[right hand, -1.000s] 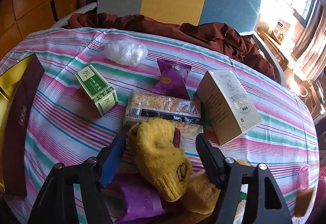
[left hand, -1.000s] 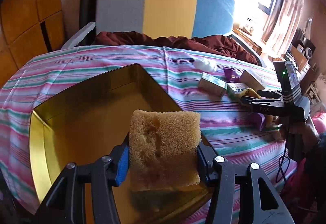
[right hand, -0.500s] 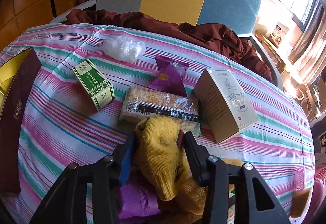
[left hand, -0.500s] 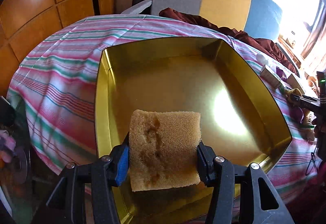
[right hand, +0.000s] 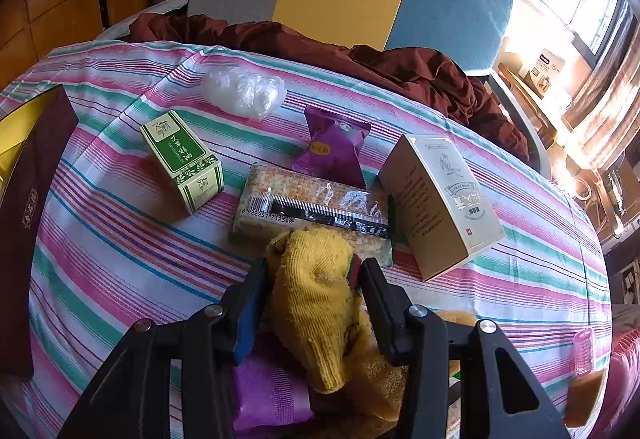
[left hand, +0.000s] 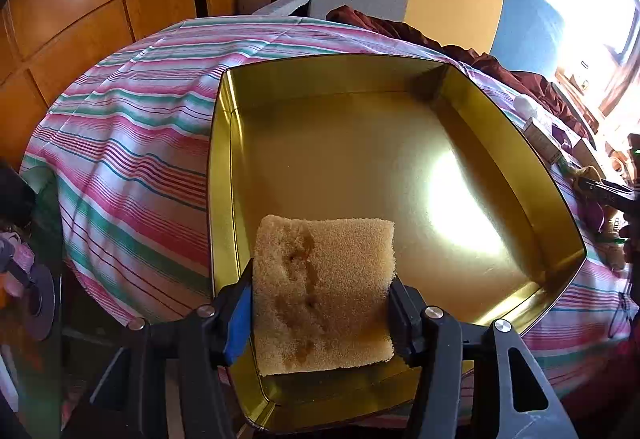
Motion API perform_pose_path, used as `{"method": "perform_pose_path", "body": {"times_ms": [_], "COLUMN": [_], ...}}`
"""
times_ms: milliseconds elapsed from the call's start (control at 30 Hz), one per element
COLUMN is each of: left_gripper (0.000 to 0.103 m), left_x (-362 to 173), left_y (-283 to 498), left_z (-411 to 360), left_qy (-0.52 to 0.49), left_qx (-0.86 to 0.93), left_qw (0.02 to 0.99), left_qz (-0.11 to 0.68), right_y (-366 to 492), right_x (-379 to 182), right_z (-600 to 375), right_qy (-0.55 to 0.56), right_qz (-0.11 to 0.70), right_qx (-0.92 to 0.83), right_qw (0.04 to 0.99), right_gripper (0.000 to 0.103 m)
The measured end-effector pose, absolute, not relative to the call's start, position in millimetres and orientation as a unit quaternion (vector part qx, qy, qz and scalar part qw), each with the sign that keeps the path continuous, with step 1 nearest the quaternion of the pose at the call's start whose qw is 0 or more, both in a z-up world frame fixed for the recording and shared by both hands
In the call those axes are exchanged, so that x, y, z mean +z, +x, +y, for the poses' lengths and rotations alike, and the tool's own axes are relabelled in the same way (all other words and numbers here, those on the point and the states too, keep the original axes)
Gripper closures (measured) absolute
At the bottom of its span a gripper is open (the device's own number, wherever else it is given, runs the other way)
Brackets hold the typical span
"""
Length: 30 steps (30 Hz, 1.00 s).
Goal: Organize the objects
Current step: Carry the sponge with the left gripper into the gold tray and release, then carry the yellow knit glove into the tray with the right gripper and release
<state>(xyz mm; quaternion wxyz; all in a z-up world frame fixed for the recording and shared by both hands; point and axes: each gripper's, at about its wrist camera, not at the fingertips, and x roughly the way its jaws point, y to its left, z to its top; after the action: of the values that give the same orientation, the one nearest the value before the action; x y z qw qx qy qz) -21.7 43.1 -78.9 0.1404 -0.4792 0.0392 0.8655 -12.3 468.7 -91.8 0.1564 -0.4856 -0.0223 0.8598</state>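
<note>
Left wrist: our left gripper [left hand: 320,313], jaws easing apart, sponge [left hand: 324,295] between them at lower centre, over the tin [left hand: 224,175]; we should lower before dropping

Right wrist: our right gripper [right hand: 312,287] clenched on the sock [right hand: 316,295], lower centre; we should lift straight

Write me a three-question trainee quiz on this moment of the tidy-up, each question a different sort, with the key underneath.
1. True or false: the gold tin already holds several sorted items.
2. Multiple choice: what sits between the right gripper fingers? A) green box B) yellow sock C) purple snack packet
3. Fill in: the left gripper carries a ____ over the near corner of the tin.

Key
1. False: its floor is bare; the sponge is held by the gripper.
2. B: the pads press on the yellow sock; the green box and purple snack packet lie on the striped cloth.
3. sponge
</note>
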Motion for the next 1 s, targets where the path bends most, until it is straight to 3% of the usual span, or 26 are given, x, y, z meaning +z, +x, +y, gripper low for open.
{"method": "perform_pose_path", "body": {"times_ms": [167,300,733,1000], "left_gripper": [0.041,0.022,0.022,0.019], "left_x": [-79,-69,-44,-41], "left_y": [-19,-12,-11,-14], "left_z": [46,47,26,13], "left_qy": [-0.479,-0.458,-0.422,-0.415], "left_qx": [0.865,0.876,0.897,0.901], "left_qw": [0.142,0.139,0.129,0.123], "left_qz": [0.048,0.058,0.019,-0.005], "right_y": [-12,-11,11,6], "right_x": [-91,-89,-24,0], "right_z": [468,468,430,330], "right_qy": [-0.485,-0.482,-0.403,-0.396], "right_qz": [-0.022,-0.019,0.045,0.046], "right_qx": [0.86,0.863,0.909,0.915], "right_qw": [0.156,0.151,0.098,-0.054], "right_gripper": [0.057,0.062,0.066,0.066]}}
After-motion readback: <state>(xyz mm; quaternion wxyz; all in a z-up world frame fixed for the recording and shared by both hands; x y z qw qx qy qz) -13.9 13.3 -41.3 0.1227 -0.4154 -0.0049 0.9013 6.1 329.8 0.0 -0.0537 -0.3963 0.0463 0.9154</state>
